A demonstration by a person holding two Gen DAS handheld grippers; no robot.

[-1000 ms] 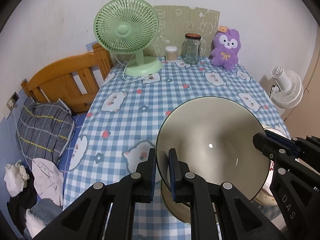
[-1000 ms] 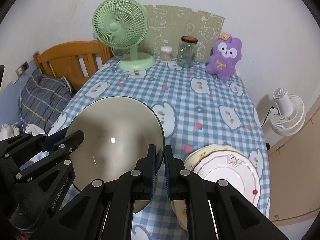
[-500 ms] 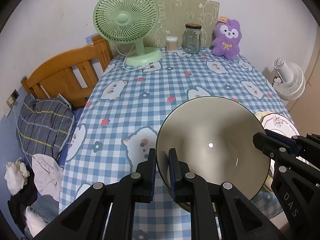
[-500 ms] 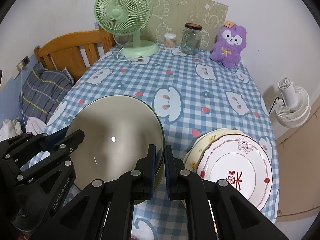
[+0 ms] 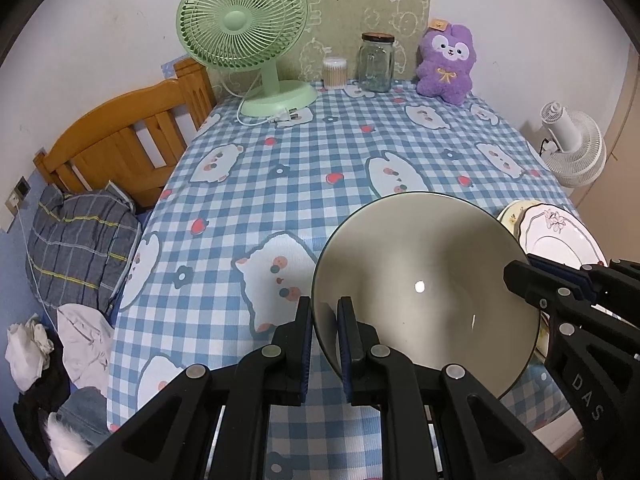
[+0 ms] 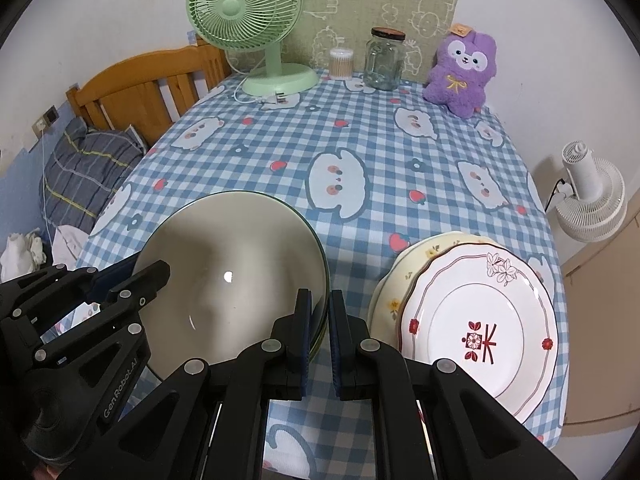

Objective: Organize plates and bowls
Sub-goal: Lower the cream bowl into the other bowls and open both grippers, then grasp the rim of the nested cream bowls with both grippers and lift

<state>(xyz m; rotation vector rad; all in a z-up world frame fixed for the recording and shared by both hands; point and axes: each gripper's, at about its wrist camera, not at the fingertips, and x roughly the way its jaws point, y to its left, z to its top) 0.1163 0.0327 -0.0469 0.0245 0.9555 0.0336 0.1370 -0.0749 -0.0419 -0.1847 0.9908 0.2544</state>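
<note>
Both tools are clamped on the same bowl (image 5: 424,296). The left hand-held gripper (image 5: 325,332) pinches its left rim and the right hand-held gripper (image 6: 319,320) pinches its right rim, each with one pad inside the wall and one outside. The bowl sits low over the near part of the surface (image 5: 280,152), just left of the stacked plates (image 6: 476,320). In the right wrist view a second rim seems to show just under it at the right edge. So it may be nesting into another bowl, though that is hard to confirm.

The step in hand looks like setting the bowl down beside the plates. To do it well:

- Keep both grips level with each other. If one side drops first, the smooth glazed wall could slide between the pads.
- Lower it straight, holding the gap to the plate stack so that rim and plate edge do not knock.
- Do not let go until the base is seated — on the cloth or inside the bowl below — and no longer rocks.
- Open the two sides together, then draw each tool outward and up so that the inner pad clears the rim without dragging it.

The fan (image 5: 244,36), jar (image 5: 376,64) and plush toy (image 5: 446,66) stand at the far edge, well apart from this work.
</note>
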